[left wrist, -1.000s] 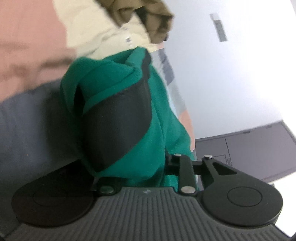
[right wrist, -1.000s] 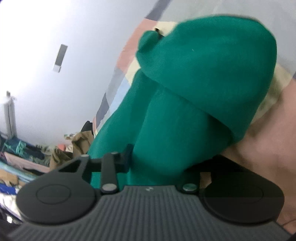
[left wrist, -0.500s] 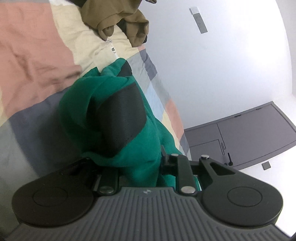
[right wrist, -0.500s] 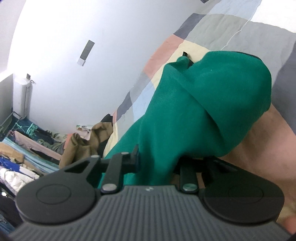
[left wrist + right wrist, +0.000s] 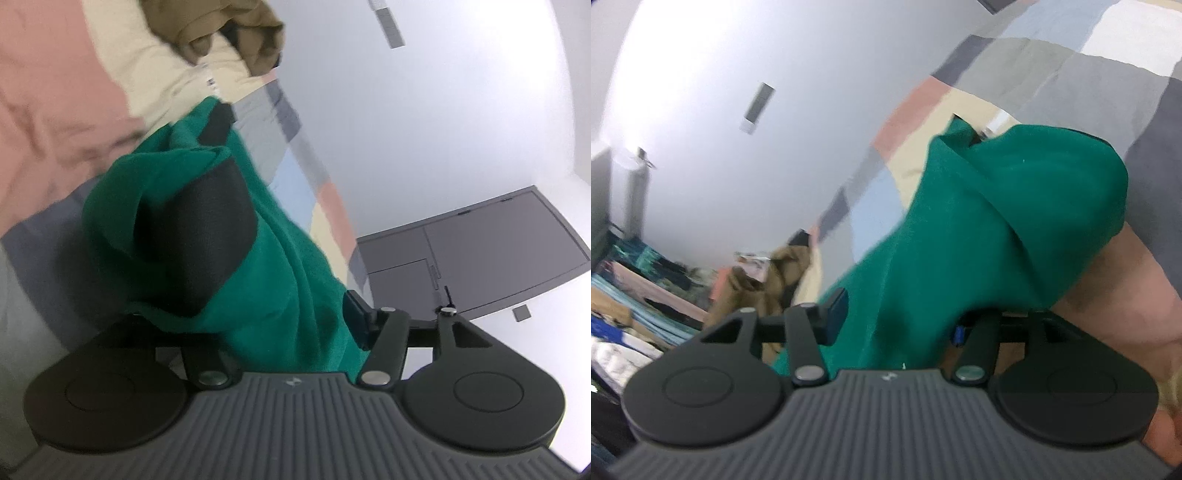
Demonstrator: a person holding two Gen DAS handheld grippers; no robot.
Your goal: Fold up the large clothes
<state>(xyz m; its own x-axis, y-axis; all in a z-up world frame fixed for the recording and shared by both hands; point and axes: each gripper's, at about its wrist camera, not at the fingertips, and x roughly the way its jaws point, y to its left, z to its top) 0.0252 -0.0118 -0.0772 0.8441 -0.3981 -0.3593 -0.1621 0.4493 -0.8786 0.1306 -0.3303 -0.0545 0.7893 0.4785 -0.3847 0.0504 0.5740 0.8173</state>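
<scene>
A green garment with a black panel (image 5: 207,236) is bunched between the fingers of my left gripper (image 5: 280,325), which is shut on it. The cloth hides the fingertips. In the right wrist view the same green garment (image 5: 979,229) hangs draped over and between the fingers of my right gripper (image 5: 897,325), which is shut on it. Both grippers hold the garment above a bed with a patchwork cover (image 5: 55,96) of pink, cream, grey and blue squares (image 5: 1052,66).
A brown garment (image 5: 221,22) lies crumpled on the bed's far part; it also shows in the right wrist view (image 5: 764,280). Piles of clothes (image 5: 631,280) lie at the left. A grey cabinet (image 5: 480,251) stands by the white wall (image 5: 738,74).
Both grippers have lifted and tilted with the green garment still held; more wall and bed now show. The garment hangs longer from the right gripper.
</scene>
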